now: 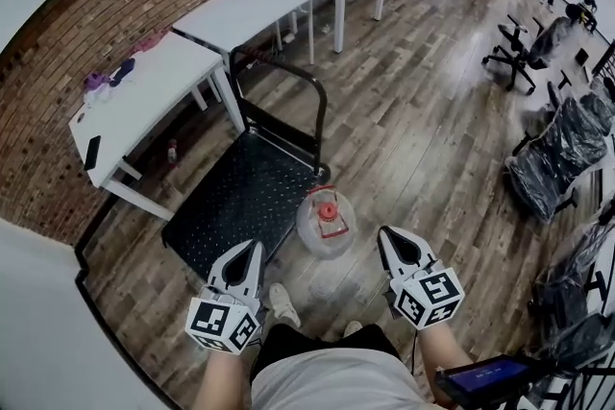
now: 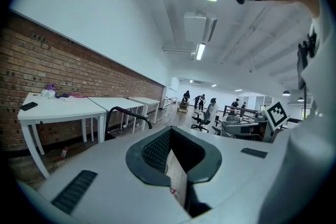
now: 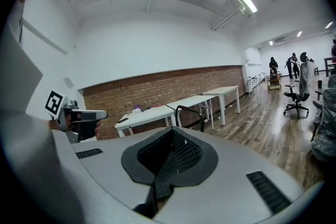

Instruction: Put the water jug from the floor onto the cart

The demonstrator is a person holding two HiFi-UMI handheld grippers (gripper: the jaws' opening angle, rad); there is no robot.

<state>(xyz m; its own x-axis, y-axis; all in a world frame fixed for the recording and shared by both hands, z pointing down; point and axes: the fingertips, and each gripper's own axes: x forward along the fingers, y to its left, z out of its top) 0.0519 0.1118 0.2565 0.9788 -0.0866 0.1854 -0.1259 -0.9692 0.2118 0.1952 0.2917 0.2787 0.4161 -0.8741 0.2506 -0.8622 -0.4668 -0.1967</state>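
Note:
In the head view a clear water jug (image 1: 326, 224) with a red cap stands upright on the wooden floor. It sits by the near right corner of a black platform cart (image 1: 235, 197), whose push handle (image 1: 284, 72) is upright at the far end. My left gripper (image 1: 256, 247) hovers over the cart's near edge, left of the jug and apart from it. A thin strip of floor shows between its jaws (image 2: 176, 165), and they hold nothing. My right gripper (image 1: 384, 235) hangs right of the jug with its pads (image 3: 167, 160) pressed together, empty.
Three white tables (image 1: 144, 96) line the brick wall to the left of the cart. Office chairs (image 1: 514, 48) and wrapped chairs (image 1: 562, 154) stand on the right, with people far back. The person's shoe (image 1: 282, 302) is just below the jug. A tablet (image 1: 485, 377) shows at the bottom right.

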